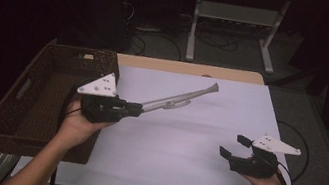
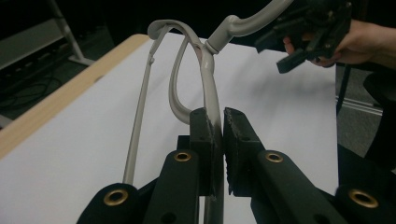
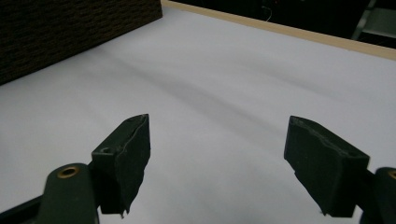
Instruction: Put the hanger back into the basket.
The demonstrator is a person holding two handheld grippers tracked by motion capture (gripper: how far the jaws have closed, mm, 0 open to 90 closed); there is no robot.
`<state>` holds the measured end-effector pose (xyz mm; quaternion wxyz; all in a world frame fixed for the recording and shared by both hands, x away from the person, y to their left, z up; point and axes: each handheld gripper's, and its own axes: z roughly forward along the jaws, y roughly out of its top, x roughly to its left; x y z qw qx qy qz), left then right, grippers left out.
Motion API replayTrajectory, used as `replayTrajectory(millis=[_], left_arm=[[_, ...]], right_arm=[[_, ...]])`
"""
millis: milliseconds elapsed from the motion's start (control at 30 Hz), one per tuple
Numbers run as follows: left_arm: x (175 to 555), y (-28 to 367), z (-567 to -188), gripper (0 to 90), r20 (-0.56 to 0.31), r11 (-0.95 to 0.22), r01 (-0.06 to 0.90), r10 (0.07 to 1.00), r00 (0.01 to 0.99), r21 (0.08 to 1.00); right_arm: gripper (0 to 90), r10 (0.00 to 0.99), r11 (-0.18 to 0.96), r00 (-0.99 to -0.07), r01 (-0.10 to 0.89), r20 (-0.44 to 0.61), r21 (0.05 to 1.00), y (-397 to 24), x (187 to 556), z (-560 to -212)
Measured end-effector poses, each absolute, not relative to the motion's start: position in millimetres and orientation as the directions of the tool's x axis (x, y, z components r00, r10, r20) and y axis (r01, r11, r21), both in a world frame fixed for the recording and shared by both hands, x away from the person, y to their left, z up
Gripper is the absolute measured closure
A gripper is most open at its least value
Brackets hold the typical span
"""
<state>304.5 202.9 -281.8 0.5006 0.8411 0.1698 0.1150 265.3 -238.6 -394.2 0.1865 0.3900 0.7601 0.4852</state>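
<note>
Left gripper clamping grey hanger, right gripper agape

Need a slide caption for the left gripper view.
Left tongs shut on a grey long-handled tool above the white-covered table.

Right gripper: its two black fingers are rising from the bottom edge and standing wide apart, nothing lying between them. The padded tips are looking rough and worn at the edges. Below and beyond them the smooth white sheet covering the desk is lying flat, with faint soft shadows crossing it. A pale wooden desk edge is running along the far side. The dark brown woven wicker basket is sitting at upper left, its wall resting on the sheet.
</note>
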Motion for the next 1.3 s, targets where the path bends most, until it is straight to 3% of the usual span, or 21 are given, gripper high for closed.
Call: replayTrajectory(millis=[633,1300], left_arm=[[300.9,302.7,-242.3,83.2,0.048,-0.383,0.210,0.563,0.825,0.900],[279.5,402.9,-255.4,83.2,0.026,-0.328,0.298,0.710,0.704,0.896]], right_arm=[[21.8,0.774,0.222,-0.626,0.412,0.098,0.884,-238.1,265.8,-393.6],[21.8,0.776,0.233,-0.624,0.416,0.090,0.879,-236.8,267.5,-395.2]])
